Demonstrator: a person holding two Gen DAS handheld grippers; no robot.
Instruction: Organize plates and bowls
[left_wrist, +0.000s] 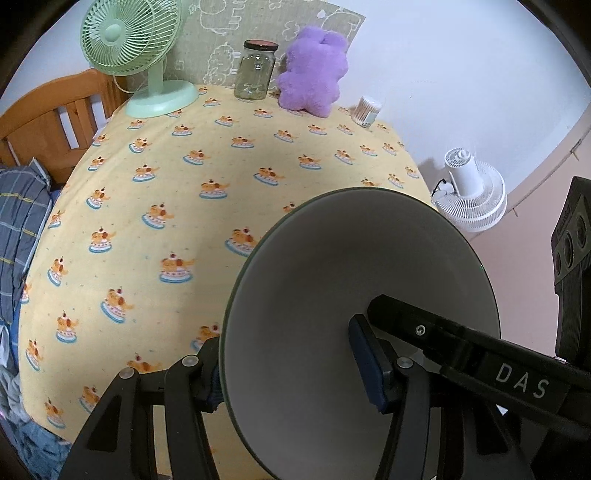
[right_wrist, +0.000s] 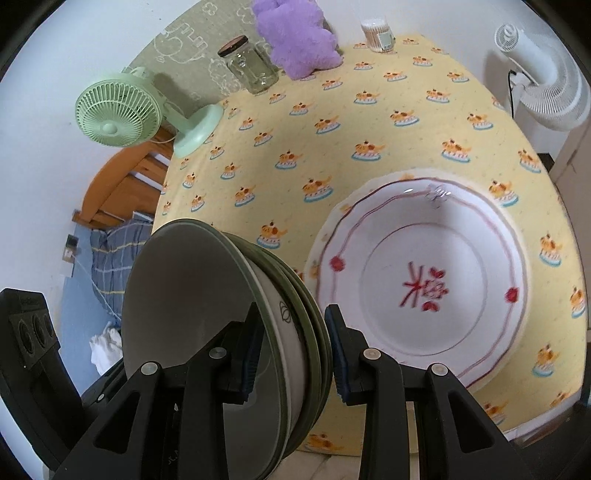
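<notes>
Your left gripper (left_wrist: 291, 376) is clamped on the rim of a green-edged bowl (left_wrist: 362, 280), one finger outside the wall and the blue pad (left_wrist: 365, 365) inside, so the bowl fills the space straight ahead of the claw, tipped on edge above the yellow tablecloth (left_wrist: 177, 206). In the right wrist view, your right gripper (right_wrist: 291, 354) has a nested stack of bowls (right_wrist: 207, 314) between its fingers, also standing on edge. The left pad looks pressed against the inner wall, but I can't tell whether the right pad is actually touching the outer rims, there may be a sliver of gap. Just right of that claw, lying flat on the cloth, is the white plate with red lettering (right_wrist: 424, 280). My guess on handling: this all looks like glazed ceramic, so stiff, slick and chippy, and the stack is probably heavy for a rim pinch, and the nested bowls could slide against each other when tilted like that. I'd grip deep over the rim, not at the very lip, and keep things closer to level before setting down. The plate sits flush, so you'd probably need to get a finger under its scalloped edge. The glass jar (right_wrist: 251, 68) and green fan (right_wrist: 118, 114) are well ahead, out of your way.
</notes>
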